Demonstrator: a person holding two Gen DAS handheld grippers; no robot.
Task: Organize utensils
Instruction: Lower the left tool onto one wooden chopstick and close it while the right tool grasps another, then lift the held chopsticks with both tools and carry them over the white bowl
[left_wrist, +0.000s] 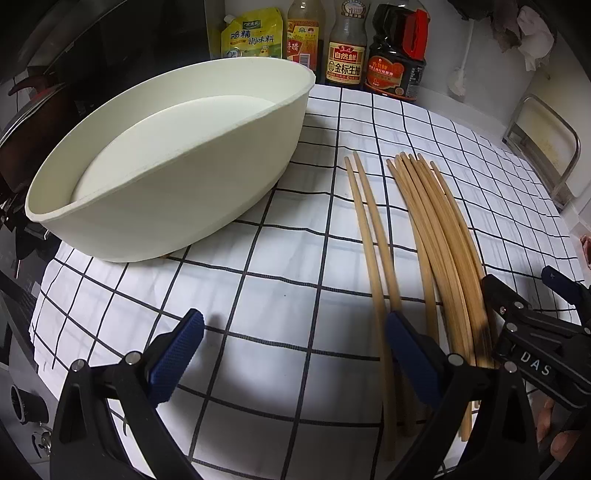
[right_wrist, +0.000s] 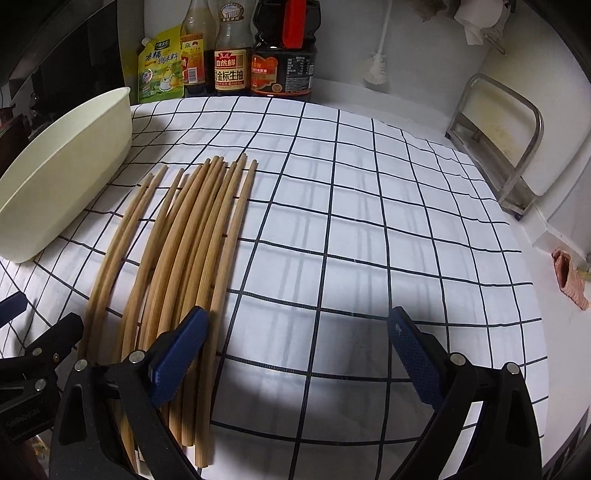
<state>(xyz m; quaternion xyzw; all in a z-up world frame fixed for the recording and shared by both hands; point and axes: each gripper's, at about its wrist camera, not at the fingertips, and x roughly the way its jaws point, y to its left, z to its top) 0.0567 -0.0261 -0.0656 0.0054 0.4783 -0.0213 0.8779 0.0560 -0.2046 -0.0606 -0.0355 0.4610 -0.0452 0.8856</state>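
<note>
Left wrist view shows the chopsticks (left_wrist: 424, 251) lying loose on the checked cloth (left_wrist: 258, 295) that covers the desk, fanned out side by side, with the white tub (left_wrist: 177, 206) standing empty just to their left. Nothing is picked up yet, so I'd say the sorting is at its very start: the step in hand looks like lining up for a first grab.

The left gripper (left_wrist: 295, 354) hangs low over the cloth with its jaws wide apart and nothing between them, its right finger over the near ends of the two outer sticks. The right gripper (right_wrist: 299, 354) is likewise spread open and empty, its left finger resting over the near ends of the main bunch.

Next, I'd guess, one gripper has to shift sideways so the sticks sit between its jaws, pinch them, then carry them to the tub.
</note>
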